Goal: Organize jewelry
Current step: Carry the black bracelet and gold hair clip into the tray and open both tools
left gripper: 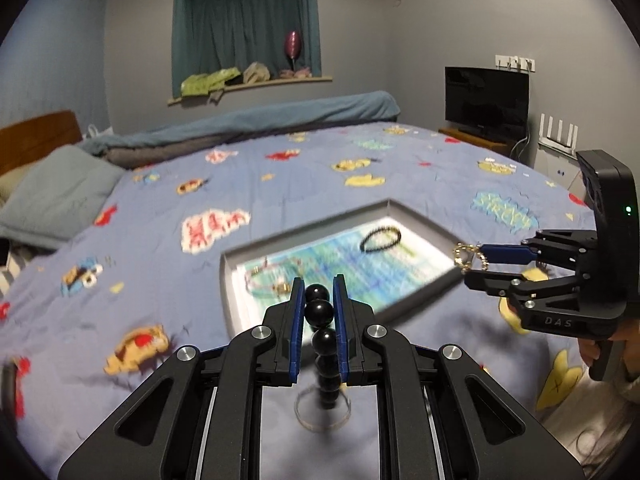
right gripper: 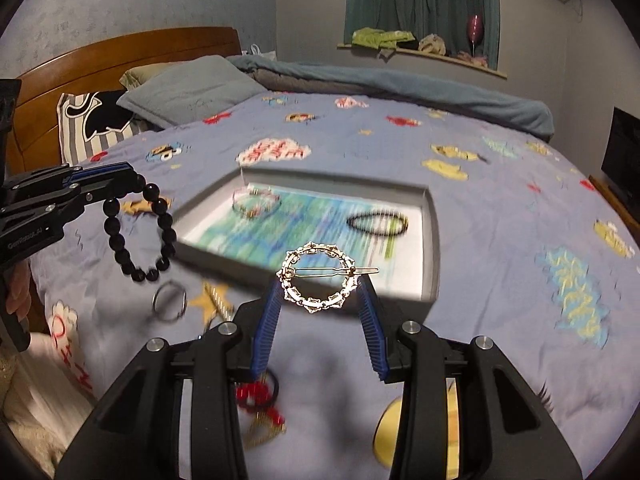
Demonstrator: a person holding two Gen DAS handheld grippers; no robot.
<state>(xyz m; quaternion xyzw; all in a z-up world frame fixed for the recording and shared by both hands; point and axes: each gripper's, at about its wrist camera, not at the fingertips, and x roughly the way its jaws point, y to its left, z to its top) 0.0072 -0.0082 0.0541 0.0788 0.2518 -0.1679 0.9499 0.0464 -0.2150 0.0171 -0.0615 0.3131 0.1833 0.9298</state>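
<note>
The right gripper (right gripper: 319,294) clamps a round gold hair clip (right gripper: 318,277) between its blue pads, the ring upright and facing the camera with its thin pin running across the middle. Beyond it a shallow white tray (right gripper: 430,240) lies on the blue patterned bedspread (right gripper: 500,208), holding a dark beaded bracelet (right gripper: 378,224) on the right and a thin pinkish bracelet (right gripper: 256,202) at the far left. At the left edge the left gripper (right gripper: 132,184) pinches a black bead bracelet (right gripper: 140,232) that hangs free above the bedspread, while a clear ring (right gripper: 170,302), a red beaded piece (right gripper: 256,396) and a yellow round object (right gripper: 390,428) lie on the cloth nearer the camera.
</note>
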